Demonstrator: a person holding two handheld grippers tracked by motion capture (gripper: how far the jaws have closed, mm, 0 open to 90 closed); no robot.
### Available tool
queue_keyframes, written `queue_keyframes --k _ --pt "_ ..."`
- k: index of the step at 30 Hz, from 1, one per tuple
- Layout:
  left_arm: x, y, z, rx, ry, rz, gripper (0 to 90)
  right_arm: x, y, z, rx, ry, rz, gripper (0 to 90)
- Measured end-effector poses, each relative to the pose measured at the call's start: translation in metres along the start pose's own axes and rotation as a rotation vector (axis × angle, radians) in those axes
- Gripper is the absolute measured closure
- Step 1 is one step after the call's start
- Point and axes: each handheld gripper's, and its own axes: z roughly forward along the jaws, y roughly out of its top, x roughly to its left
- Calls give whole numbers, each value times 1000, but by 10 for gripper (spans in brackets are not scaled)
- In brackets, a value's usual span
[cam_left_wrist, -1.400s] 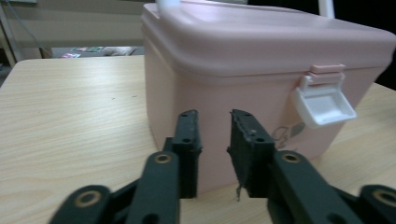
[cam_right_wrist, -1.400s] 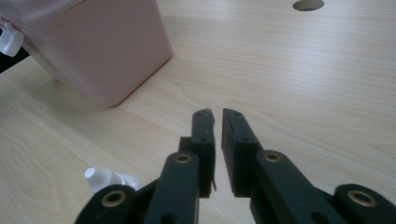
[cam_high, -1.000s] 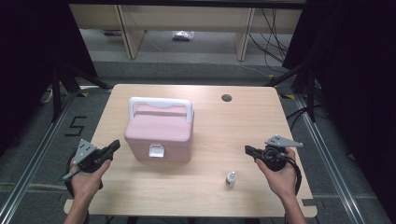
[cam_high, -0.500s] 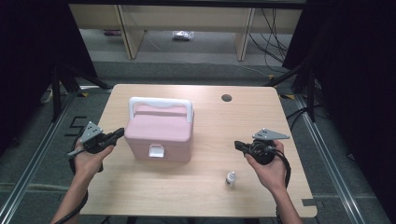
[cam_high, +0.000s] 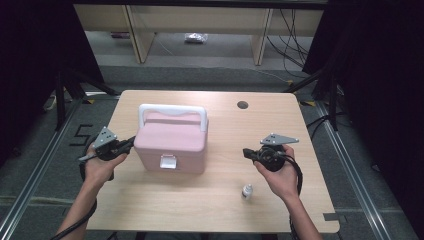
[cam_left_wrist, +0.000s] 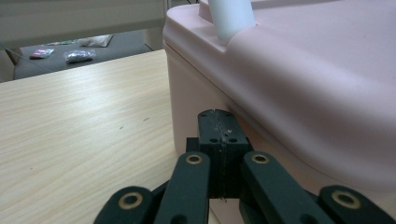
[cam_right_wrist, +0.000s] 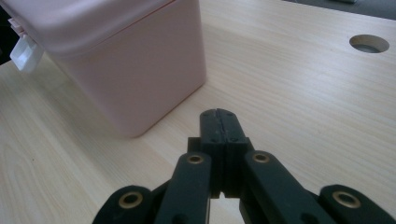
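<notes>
Two hands flank a pink box (cam_high: 171, 145) standing left of centre on the desk (cam_high: 280, 120). The left gripper (cam_high: 131, 142), at the box's 9 o'clock, is held level with its jaws clenched on nothing, the tips just beside the box's side wall. The right gripper (cam_high: 246, 152), at 3 o'clock and well apart from the box, points toward it, likewise clenched and empty. A small bottle (cam_high: 246, 191) stands near the right hand (cam_high: 280, 172).
</notes>
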Motion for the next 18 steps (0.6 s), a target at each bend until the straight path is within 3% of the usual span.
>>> queue_keyframes --k 3,4,8,9,11,12,15,17,18 --pt "-5 2 6 -3 -16 10 900 0 2 4 5 7 -26 900" --pt "-6 3 7 -2 -18 15 900 2 3 5 12 27 8 900" --pt "-14 7 15 7 -29 32 900 1 6 7 11 -1 -37 900" --pt "-15 8 17 5 -33 35 900 3 6 8 22 14 5 900" --pt "-19 11 22 11 -35 40 900 0 7 11 6 3 -37 900" --pt "-20 11 24 12 -37 44 900 2 8 11 19 9 -2 900" --pt "-25 15 31 23 -47 57 900 0 10 14 11 12 -43 900" --pt "-29 16 36 19 -59 67 900 3 10 14 28 10 4 900" --pt "-31 17 38 21 -63 71 900 0 10 15 20 9 -26 900"
